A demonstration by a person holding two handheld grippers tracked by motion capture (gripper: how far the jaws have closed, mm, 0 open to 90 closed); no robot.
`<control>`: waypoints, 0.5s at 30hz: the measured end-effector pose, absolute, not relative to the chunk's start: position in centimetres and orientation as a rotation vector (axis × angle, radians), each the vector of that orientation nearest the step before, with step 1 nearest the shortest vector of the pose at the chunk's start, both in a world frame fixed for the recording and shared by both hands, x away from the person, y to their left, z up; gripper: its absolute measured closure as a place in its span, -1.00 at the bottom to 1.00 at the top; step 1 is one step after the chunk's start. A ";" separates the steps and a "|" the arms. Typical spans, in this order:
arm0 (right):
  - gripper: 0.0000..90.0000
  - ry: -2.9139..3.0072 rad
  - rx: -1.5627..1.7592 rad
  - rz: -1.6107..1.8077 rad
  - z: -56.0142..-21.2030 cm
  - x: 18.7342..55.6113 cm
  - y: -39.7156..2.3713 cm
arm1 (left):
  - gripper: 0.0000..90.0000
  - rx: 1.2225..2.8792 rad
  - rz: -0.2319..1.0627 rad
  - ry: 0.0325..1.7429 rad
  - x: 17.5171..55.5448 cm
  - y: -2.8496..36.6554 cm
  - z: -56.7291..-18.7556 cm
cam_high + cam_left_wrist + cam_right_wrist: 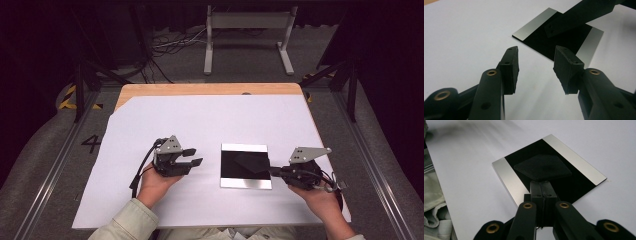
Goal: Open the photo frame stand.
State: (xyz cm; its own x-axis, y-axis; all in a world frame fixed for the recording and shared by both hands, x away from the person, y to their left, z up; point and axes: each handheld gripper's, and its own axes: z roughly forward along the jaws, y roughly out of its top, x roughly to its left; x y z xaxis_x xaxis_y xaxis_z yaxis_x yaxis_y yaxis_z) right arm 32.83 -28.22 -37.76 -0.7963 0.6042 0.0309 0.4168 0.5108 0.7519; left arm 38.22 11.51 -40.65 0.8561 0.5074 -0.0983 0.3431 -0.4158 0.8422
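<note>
— Plate position? 
— Black plate (246, 165) with silver strips along two edges lies flat on the white sheet (150, 120) covering the counter (200, 89), squared to it, strips running left to right in the high view.
— Right hand-held gripper (543, 185)? 
— Jaws pinched together on a dark flat pad (543, 167) resting on the plate's black middle.
— Left hand-held gripper (536, 63)? 
— Jaws wide, nothing between them, pointing at the plate from just beside it.
— Writing? 
— None readable on the plate.

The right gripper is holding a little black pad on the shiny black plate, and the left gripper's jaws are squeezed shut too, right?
Not quite. The left gripper has its jaws open with nothing between them, as the left gripper view shows. The right gripper does hold the black pad on the plate.
</note>
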 end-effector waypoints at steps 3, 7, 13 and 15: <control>1.00 2.513 0.887 1.164 -37.6 32.7 -28.7 | 0.23 2.042 0.207 0.623 38.3 11.7 -40.6; 1.00 2.501 0.913 1.169 -37.4 32.6 -29.4 | 0.22 2.042 0.209 0.622 38.4 11.8 -40.6; 0.99 2.476 0.930 1.186 -36.9 32.8 -30.1 | 0.20 2.015 0.215 0.652 38.8 12.6 -40.4; 0.99 2.468 0.959 1.195 -36.9 33.0 -30.2 | 0.18 2.001 0.211 0.679 39.1 13.1 -40.3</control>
